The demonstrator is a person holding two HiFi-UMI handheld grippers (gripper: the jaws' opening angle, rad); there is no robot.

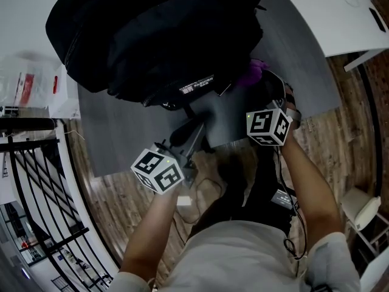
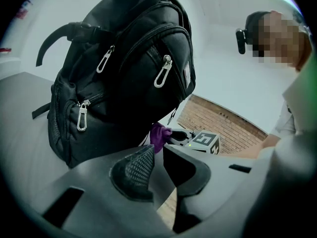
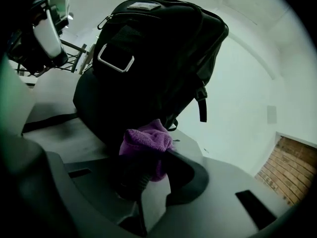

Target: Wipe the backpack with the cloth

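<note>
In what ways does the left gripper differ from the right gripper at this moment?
The right gripper has its jaws shut on the purple cloth; the left gripper has its jaws slightly apart, with nothing between them. The right gripper is up at the lower edge of the backpack; the left gripper is farther back from it. Both point toward the backpack.

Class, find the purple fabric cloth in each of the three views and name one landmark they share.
Head view: purple fabric cloth right of centre, by the black fabric backpack's lower edge.
Left gripper view: cloth at centre, below the backpack.
Right gripper view: cloth low centre, gripped in the jaws.
Shared landmark: the backpack.
</note>
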